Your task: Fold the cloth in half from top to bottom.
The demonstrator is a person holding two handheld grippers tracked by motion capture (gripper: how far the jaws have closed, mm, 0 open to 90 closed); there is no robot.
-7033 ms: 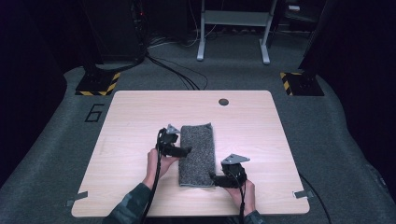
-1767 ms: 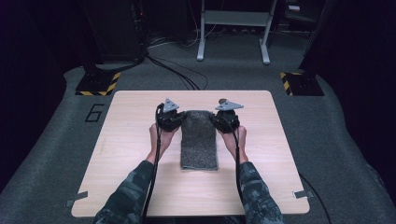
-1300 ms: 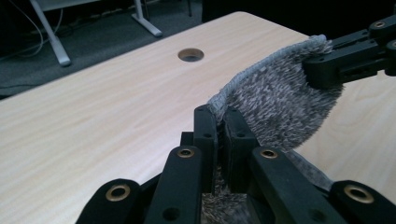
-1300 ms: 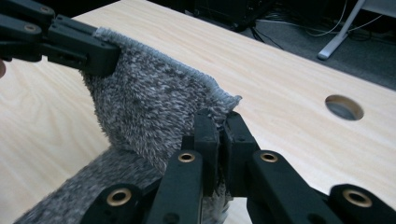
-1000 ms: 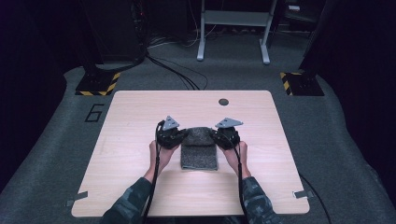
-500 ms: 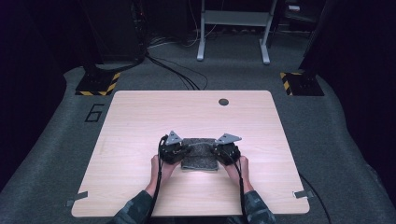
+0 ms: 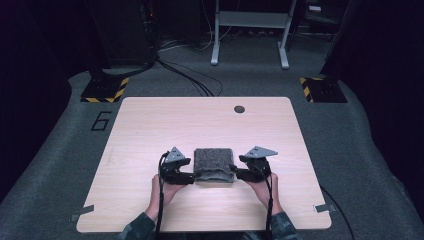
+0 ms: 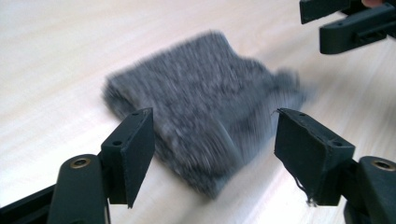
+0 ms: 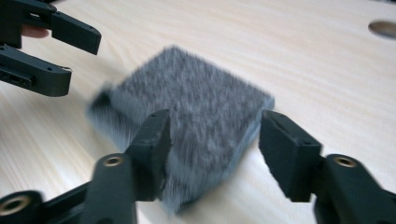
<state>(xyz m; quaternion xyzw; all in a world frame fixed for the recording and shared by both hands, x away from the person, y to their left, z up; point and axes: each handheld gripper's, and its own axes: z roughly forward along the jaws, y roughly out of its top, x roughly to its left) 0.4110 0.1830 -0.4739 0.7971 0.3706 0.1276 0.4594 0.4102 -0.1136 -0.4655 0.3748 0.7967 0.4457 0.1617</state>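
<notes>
Work in hand: we read this as folding a grey cloth (image 7: 214, 163) — it lies folded into a thick, roughly square pad on the tabletop (image 7: 150, 125), near the person's edge and about midway across.

Left hand-held gripper (image 7: 189, 176): at the cloth's near left corner; its jaws have just been opening and stand well apart in the left gripper view, the folded corner (image 8: 205, 154) lying between them with neither pad pressing on it — nothing held.

Right hand-held gripper (image 7: 239, 174): at the near right corner, mirroring the other; its jaws have also just been opening, and in the right gripper view the cloth (image 9: 196, 126) sits between the spread pads, released.

How the cloth will handle: we judge it soft, light and limp, with a fuzzy nap that should give the pads good bite. It will sag rather than keep a shape, and the layers may slide or spring apart once let go.

Where to take hold: we would pinch at the corners or along the folded edge, through all the layers at once, one hand-held gripper per side.

Edges: the near edge of the tabletop is close to the hands; the cloth's near edge looks slightly uneven.

Open room: bare wood spreads wide to the left, right and far side. A small dark hole (image 7: 239, 109) in the tabletop sits well apart, toward the far edge.
</notes>
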